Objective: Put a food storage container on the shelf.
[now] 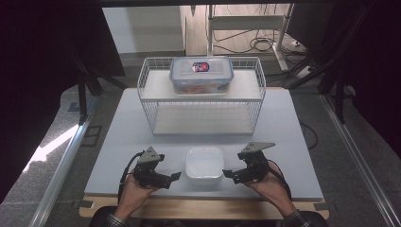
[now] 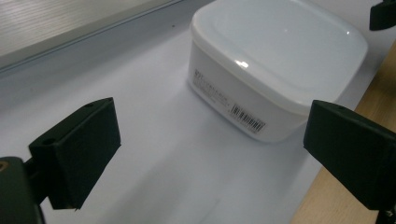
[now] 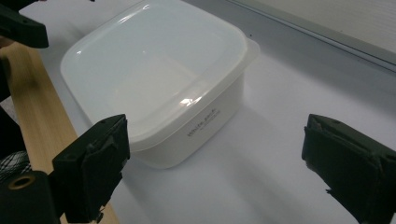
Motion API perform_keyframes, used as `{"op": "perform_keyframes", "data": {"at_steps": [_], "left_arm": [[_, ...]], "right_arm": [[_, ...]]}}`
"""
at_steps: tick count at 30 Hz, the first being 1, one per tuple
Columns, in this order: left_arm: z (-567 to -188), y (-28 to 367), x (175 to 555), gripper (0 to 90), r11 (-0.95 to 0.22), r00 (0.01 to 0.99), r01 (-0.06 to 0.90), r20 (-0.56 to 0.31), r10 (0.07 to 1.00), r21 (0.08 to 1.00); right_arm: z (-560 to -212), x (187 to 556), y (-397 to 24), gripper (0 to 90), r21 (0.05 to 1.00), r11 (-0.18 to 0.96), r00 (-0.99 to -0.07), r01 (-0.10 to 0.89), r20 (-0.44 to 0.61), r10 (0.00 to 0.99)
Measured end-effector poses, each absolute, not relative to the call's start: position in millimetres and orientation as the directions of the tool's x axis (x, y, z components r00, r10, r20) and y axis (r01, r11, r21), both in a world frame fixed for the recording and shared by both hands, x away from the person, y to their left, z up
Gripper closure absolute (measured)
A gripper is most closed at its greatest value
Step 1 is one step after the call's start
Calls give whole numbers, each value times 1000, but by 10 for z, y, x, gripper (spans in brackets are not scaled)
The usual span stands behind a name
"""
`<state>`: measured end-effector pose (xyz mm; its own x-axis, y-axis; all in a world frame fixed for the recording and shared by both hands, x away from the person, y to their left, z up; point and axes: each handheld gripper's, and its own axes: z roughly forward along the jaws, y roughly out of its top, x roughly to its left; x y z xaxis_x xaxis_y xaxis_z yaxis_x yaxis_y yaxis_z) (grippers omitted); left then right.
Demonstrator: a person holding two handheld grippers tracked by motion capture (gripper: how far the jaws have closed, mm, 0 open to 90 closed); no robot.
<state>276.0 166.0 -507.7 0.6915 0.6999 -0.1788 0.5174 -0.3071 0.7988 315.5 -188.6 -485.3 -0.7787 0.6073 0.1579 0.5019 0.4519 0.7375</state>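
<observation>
A white square container with its lid on sits near the front edge of the pale board, between my two grippers. My left gripper is held level just to its left and points at it, jaws open with nothing between them. My right gripper mirrors it on the right side, also open and empty. In the left gripper view the container lies ahead of the open left gripper, its barcode label facing me. In the right gripper view the container lies ahead and to the left of the open right gripper.
A white wire rack stands at the back of the board, with a clear lidded box on its upper shelf. A wooden table edge runs along the front. Cables and dark stands lie beyond the table.
</observation>
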Motion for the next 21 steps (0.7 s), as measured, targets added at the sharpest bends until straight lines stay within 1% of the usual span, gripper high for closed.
{"op": "perform_keyframes", "data": {"at_steps": [4, 7, 10, 16, 18, 21], "left_arm": [[-5024, 1628, 2815, 88, -308, 694, 515, -179, 697, 800], [-5004, 1606, 2874, 159, -296, 707, 518, -207, 676, 803], [-5012, 1568, 2939, 200, -284, 714, 529, -238, 658, 800], [-5063, 1438, 3067, 206, -296, 726, 553, -276, 629, 779], [-5082, 1404, 3098, 199, -306, 730, 558, -282, 622, 771], [-5119, 1373, 3152, 211, -288, 732, 589, -347, 586, 755]], "right_arm": [[-4815, 3147, -1855, 162, 724, 464, -779, 510, 161, 606], [-4805, 3173, -1834, 220, 724, 455, -780, 518, 182, 598], [-4813, 3215, -1802, 256, 723, 442, -777, 530, 206, 595], [-4859, 3304, -1719, 276, 707, 439, -776, 554, 248, 580], [-4878, 3340, -1712, 284, 702, 425, -771, 571, 279, 573], [-4897, 3381, -1712, 313, 690, 414, -763, 594, 321, 561]]}}
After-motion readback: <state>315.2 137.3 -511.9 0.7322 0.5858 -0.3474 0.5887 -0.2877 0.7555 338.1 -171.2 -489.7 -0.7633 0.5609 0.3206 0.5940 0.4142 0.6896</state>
